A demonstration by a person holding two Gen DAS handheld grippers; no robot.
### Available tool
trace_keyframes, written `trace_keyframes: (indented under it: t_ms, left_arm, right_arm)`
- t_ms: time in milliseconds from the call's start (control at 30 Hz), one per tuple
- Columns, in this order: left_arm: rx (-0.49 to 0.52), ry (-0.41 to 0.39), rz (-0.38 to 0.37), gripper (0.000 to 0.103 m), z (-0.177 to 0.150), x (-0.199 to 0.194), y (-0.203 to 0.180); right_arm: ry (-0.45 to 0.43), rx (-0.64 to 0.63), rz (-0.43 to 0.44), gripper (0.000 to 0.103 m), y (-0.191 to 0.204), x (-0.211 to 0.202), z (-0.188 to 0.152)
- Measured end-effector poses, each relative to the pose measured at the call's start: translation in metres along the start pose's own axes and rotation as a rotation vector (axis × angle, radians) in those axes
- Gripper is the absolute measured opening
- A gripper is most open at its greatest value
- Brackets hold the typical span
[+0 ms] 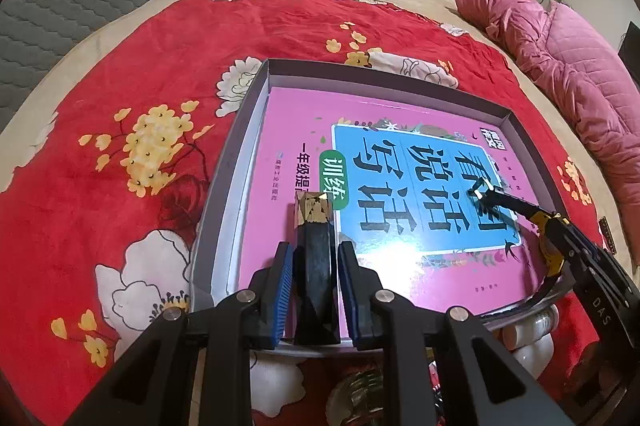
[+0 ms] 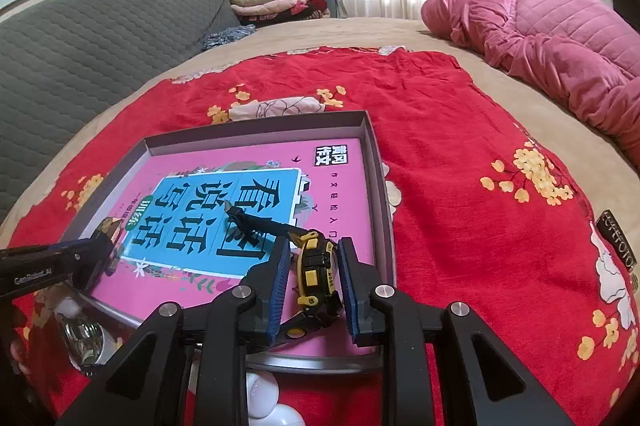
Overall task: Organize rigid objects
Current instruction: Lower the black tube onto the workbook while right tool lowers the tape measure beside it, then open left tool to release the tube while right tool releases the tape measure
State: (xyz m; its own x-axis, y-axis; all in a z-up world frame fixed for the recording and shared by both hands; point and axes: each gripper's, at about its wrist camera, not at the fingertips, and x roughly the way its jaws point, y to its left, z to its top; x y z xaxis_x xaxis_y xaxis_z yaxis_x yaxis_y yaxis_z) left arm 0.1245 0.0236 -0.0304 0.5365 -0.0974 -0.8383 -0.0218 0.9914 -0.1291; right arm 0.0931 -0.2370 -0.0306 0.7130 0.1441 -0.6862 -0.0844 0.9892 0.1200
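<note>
A shallow grey tray (image 1: 384,78) (image 2: 256,132) lies on the bed with a pink book (image 1: 296,130) (image 2: 340,202) flat inside it. My left gripper (image 1: 316,246) (image 2: 92,250) is shut on a dark oblong box (image 1: 314,226) (image 2: 110,226) with a gold-patterned end, held just over the book's left part. My right gripper (image 2: 314,246) (image 1: 576,250) is shut on a yellow and black hand tool (image 2: 316,266) (image 1: 552,226). The tool's black pointed tip rests on the book's blue title panel.
A red floral blanket (image 1: 120,86) (image 2: 460,146) covers the bed under the tray. A pink quilt (image 1: 560,58) (image 2: 560,46) is bunched at the far right. White bulb-like objects (image 1: 532,338) (image 2: 262,392) and a shiny glass item (image 2: 82,342) lie near the tray's front edge.
</note>
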Motion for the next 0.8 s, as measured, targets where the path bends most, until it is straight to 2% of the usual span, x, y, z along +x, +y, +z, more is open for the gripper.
trace_keyframes:
  t_ms: [300, 467, 800]
  left_arm:
    - [-0.021, 0.009, -0.017, 0.024, -0.003, -0.004, 0.005]
    - [-0.022, 0.004, -0.01, 0.035, -0.003, -0.008, 0.004]
    - [-0.004, 0.005, 0.0, 0.036, -0.004, -0.015, 0.0]
  right_arm:
    - [-0.004, 0.001, 0.008, 0.029, 0.001, -0.001, 0.0]
    - [-0.026, 0.0, 0.019, 0.033, 0.002, -0.006, 0.001]
    - [-0.049, -0.017, 0.029, 0.034, 0.006, -0.012, 0.004]
